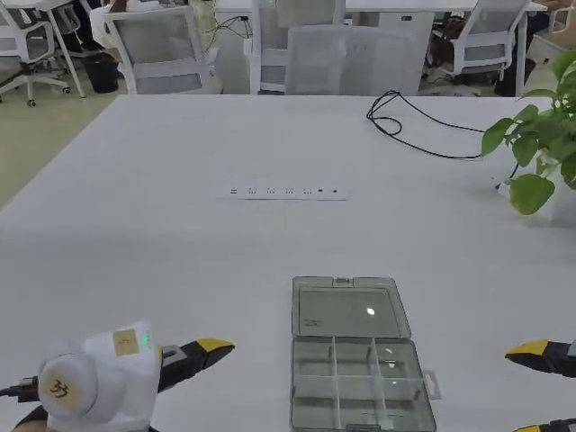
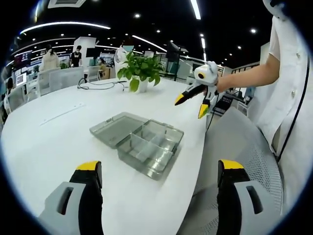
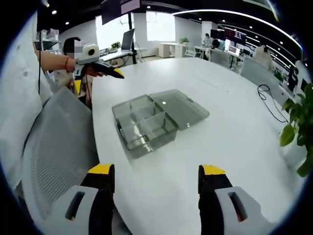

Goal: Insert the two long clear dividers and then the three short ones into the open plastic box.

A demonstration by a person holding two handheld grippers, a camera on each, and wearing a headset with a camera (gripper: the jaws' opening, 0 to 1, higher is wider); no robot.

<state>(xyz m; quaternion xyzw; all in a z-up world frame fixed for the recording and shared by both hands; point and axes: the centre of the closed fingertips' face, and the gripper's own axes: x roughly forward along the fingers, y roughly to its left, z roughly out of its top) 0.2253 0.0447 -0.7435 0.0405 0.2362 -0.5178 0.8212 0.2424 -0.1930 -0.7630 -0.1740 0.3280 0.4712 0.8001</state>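
Open on white table (image 1: 180, 252), nr front edge: smoky-clear rectangular plastic box (image 1: 296, 387), hinged lid (image 1: 346, 306) flat behind. Inside: thin clear divider strips (image 1: 335, 382) upright as a grid, several cells, exact count unclear, nothing else in them. Prob. light, stiff, slick, snappable if flexed; best pinched lightly at top edge, mid-length. Left gripper (image 2: 160, 169) and right gripper (image 3: 156, 170): both spread wide, holding nothing, either side of box, well apart from it.
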